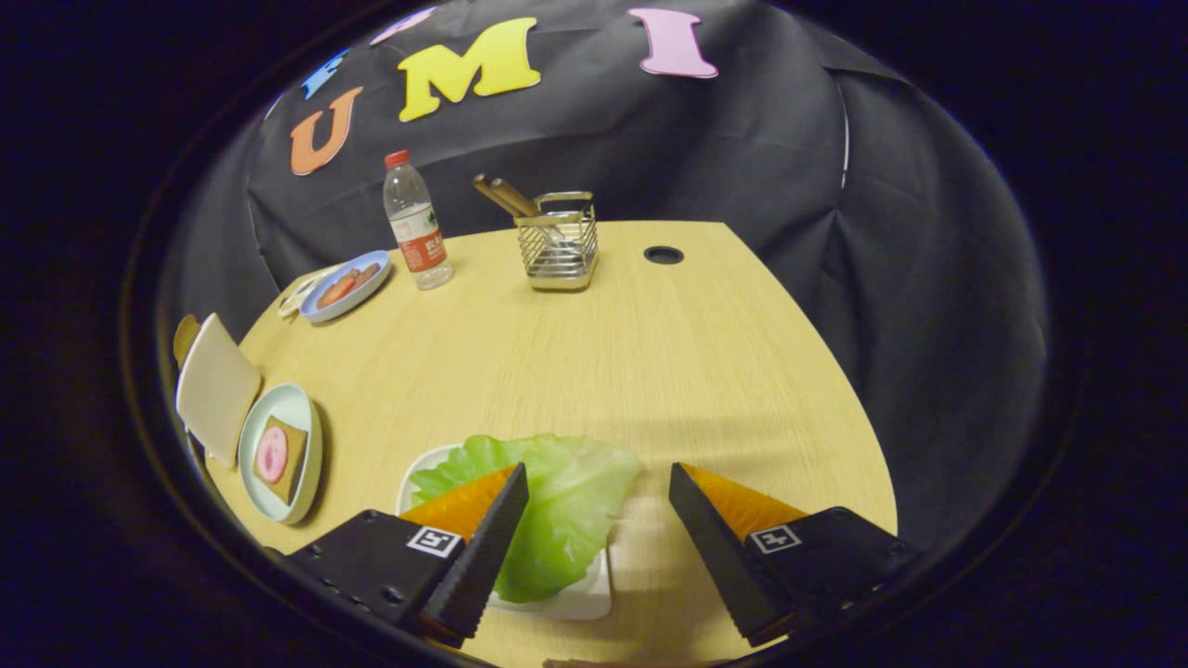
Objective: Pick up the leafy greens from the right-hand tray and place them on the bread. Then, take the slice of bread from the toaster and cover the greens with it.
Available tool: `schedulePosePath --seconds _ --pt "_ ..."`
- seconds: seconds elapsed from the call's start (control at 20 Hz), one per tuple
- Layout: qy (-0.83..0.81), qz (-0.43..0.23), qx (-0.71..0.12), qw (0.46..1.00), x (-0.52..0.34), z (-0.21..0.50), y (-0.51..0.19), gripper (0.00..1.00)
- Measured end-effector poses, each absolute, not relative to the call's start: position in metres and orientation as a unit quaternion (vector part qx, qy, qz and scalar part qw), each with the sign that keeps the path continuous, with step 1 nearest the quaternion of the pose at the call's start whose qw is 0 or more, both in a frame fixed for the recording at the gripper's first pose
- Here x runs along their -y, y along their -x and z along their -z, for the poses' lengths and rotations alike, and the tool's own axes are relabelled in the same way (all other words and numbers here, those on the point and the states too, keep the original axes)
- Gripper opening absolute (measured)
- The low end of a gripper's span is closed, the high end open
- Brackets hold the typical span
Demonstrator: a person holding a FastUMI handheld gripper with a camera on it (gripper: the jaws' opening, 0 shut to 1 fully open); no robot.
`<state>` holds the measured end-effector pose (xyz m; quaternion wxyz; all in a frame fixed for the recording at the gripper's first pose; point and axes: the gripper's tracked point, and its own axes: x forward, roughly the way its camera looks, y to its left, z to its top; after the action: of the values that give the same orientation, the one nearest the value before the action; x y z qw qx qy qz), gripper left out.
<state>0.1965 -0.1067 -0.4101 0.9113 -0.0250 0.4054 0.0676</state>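
1. Your gripper (pixel 599 482) has its jaws spread wide, gripping nothing.
2. The leafy greens (pixel 561 501) lie on their white tray (pixel 580 601), partly between the jaws, under the left one.
3. At ten o'clock, the bread (pixel 281 458) sits on a plate (pixel 299 405) on the table (pixel 594 353).

The left finger (pixel 483 538) of the gripper (pixel 599 547), whose jaws stood wide apart, covered the near-left part of the leafy greens (pixel 566 506) and much of the white tray (pixel 575 603) under them. The toaster (pixel 186 339) was almost wholly hidden behind the upright slice of bread (pixel 216 388). What lay in the blue dish (pixel 345 288) was too small to name. The wooden handles (pixel 506 197) in the wire holder (pixel 557 243) hid their working ends inside it.
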Motion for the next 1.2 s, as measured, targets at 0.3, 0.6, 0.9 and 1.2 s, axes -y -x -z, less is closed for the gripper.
schedulePosePath --seconds 0.3,0.6,0.9,1.2 --pt "0.009 -0.072 -0.441 0.895 0.097 0.425 -0.197 0.71" --pt "0.030 -0.054 -0.429 0.901 0.094 0.415 -0.202 0.23" --pt "0.033 -0.032 -0.414 0.909 0.096 0.403 -0.199 0.01" --pt "0.027 -0.037 -0.377 0.925 0.075 0.360 -0.186 0.01"
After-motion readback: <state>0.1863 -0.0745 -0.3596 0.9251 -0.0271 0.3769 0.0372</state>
